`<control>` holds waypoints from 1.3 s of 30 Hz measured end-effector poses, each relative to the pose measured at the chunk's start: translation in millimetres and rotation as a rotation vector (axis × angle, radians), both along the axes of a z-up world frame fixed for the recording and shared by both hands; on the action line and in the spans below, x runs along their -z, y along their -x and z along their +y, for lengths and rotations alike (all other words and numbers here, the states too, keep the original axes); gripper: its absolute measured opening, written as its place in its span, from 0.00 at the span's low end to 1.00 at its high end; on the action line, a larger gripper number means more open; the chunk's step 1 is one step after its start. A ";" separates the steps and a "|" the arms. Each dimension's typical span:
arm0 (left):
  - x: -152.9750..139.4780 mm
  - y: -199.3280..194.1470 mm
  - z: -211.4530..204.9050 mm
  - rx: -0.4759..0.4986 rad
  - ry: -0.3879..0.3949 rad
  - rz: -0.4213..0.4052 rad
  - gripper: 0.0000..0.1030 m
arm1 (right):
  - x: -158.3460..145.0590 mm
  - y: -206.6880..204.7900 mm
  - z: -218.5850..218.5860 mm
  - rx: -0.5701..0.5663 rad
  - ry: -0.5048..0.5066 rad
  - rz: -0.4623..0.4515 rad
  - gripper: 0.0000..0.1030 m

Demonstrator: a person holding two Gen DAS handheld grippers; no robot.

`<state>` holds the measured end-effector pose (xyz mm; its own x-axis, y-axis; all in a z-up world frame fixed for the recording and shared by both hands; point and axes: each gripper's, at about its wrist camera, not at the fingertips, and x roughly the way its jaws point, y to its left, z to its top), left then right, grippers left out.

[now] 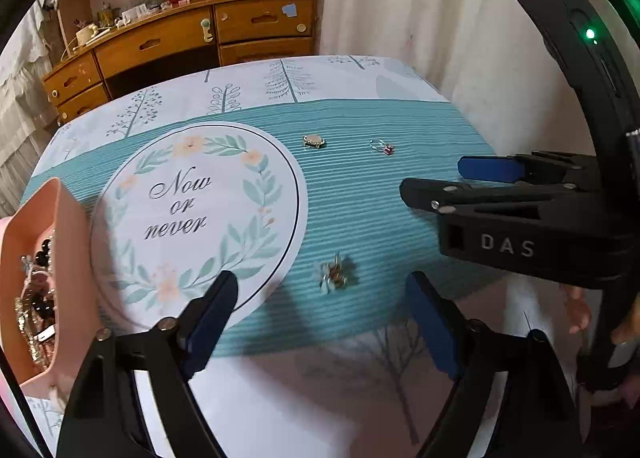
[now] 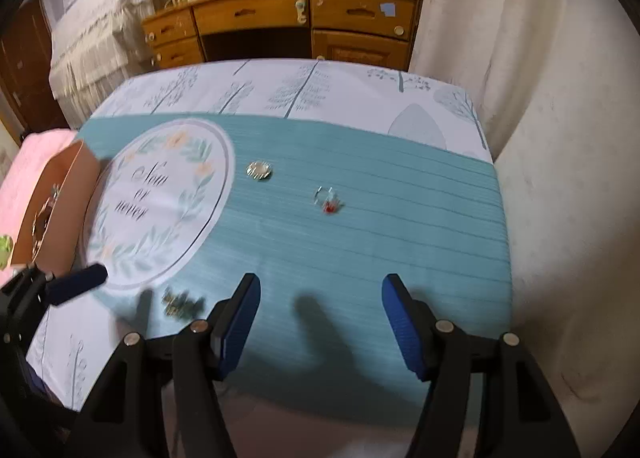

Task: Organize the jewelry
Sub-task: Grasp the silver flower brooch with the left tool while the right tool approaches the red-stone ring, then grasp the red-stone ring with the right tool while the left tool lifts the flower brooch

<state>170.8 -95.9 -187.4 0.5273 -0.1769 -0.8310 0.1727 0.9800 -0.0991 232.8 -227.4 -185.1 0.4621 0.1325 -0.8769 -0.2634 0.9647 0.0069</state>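
Three pieces of jewelry lie on the teal cloth: a flower brooch (image 1: 334,276) (image 2: 178,302), a gold-rimmed oval brooch (image 1: 314,141) (image 2: 259,170) and a silver ring with a red stone (image 1: 383,146) (image 2: 329,200). My left gripper (image 1: 320,287) is open and hovers over the flower brooch, which shows between its blue fingertips, untouched. My right gripper (image 2: 320,283) (image 1: 434,178) is open and empty, nearer than the ring, above bare cloth. A pink box (image 1: 60,226) (image 2: 80,194) holding several jewelry pieces sits at the left.
A round white "Now or never" print (image 1: 192,210) (image 2: 160,210) lies between the box and the loose pieces. The table ends at a curtain (image 1: 440,18) on the right. A wooden dresser (image 2: 304,26) stands behind. A person's hand (image 1: 580,314) holds the right gripper.
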 end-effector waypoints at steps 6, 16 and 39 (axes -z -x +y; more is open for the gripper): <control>14.6 -13.6 -4.7 -0.044 -0.008 0.003 0.65 | 18.2 -18.5 -1.9 -0.033 0.016 -0.044 0.61; 17.6 -15.8 -6.6 -0.068 -0.034 -0.040 0.18 | 19.9 -30.3 13.6 -0.139 0.012 -0.105 0.45; 15.6 12.8 33.3 -0.139 0.119 0.030 0.16 | 18.0 -31.0 36.3 -0.133 0.014 -0.060 0.04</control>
<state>158.0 -62.6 -203.0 0.5291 -0.2018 -0.8242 0.0317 0.9753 -0.2185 263.7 -191.2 -203.1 0.4926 0.1841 -0.8506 -0.3888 0.9210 -0.0259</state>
